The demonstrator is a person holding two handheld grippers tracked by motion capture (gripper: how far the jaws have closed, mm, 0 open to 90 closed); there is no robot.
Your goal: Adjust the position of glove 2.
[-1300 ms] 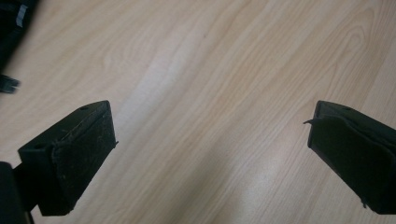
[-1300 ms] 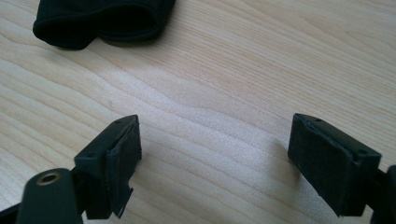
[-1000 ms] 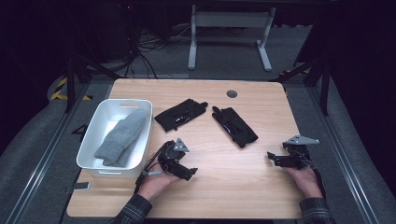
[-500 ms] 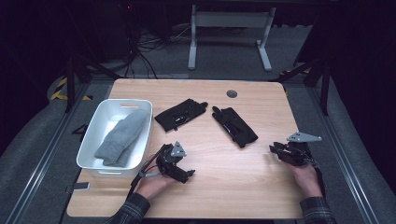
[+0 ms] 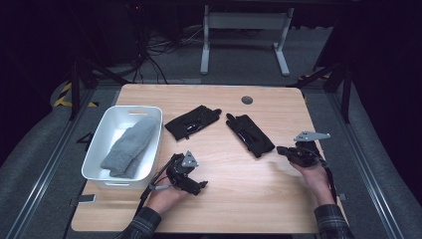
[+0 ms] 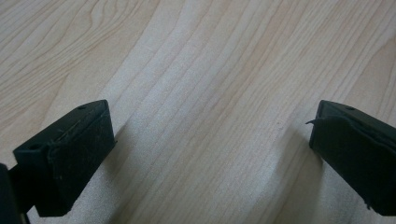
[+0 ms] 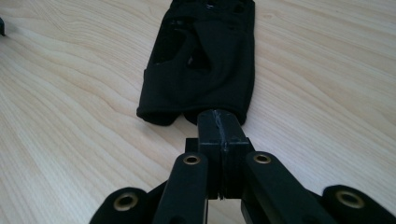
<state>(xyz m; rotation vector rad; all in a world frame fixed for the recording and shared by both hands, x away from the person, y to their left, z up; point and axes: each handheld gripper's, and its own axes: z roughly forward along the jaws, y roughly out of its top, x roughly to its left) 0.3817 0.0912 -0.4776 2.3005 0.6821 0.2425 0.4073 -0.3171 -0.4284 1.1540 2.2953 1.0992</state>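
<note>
The wooden counter [image 5: 234, 199] carries a white bin [image 5: 107, 134] at its left holding a grey sock [image 5: 130, 147]. Two black gloves lie mid-counter: the left glove [image 5: 191, 122] and the right glove [image 5: 250, 134]. The right hand-held gripper [image 5: 281, 149], jaws having just closed together on nothing, points at the right glove's cuff. The left hand-held gripper [image 5: 199, 186] rests with jaws wide apart over bare wood.

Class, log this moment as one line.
left gripper: open, over table | right gripper: just closed, nothing between, tip by nearest glove cuff
</note>
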